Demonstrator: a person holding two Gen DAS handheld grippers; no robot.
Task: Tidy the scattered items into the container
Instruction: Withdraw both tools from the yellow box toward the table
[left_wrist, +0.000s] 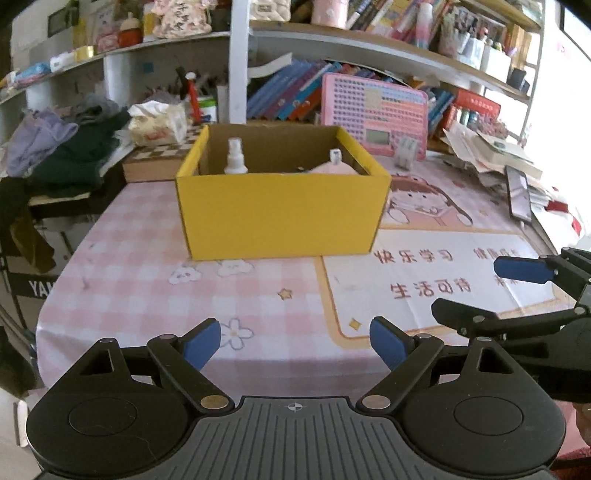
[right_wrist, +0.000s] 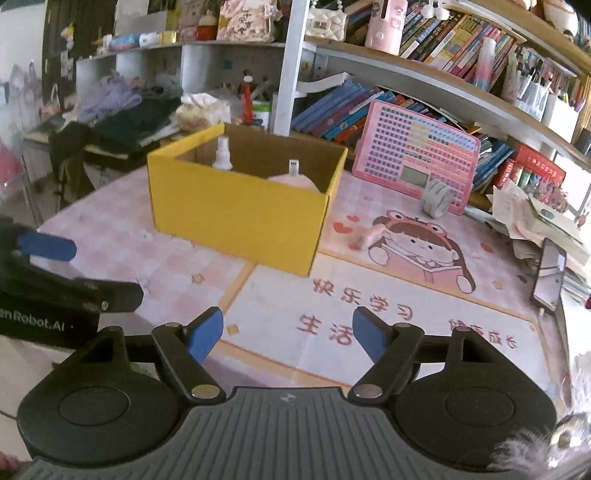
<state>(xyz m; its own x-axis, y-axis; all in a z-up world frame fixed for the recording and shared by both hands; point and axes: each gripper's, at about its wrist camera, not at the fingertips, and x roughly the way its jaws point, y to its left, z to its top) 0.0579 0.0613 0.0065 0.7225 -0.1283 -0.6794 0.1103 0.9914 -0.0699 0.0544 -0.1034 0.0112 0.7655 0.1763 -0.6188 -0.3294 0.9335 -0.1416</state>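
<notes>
A yellow cardboard box (left_wrist: 280, 214) (right_wrist: 236, 214) stands on the pink desk mat. Inside it a white spray bottle (left_wrist: 235, 157) (right_wrist: 222, 154) stands upright beside a pink item with a white cap (left_wrist: 334, 164) (right_wrist: 293, 175). On the mat right of the box lie a small pink item (right_wrist: 371, 236) and a grey tape roll (right_wrist: 437, 196) (left_wrist: 406, 153). My left gripper (left_wrist: 295, 343) is open and empty, hovering over the mat's near part. My right gripper (right_wrist: 288, 334) is open with nothing between its fingers; it also shows at the right edge of the left wrist view.
A pink keyboard toy (right_wrist: 417, 155) leans against books behind the mat. A phone (right_wrist: 550, 275) lies near the right edge beside a paper pile (right_wrist: 543, 218). Clothes (left_wrist: 62, 147) and a tissue pack (left_wrist: 159, 123) sit at the back left under crowded shelves.
</notes>
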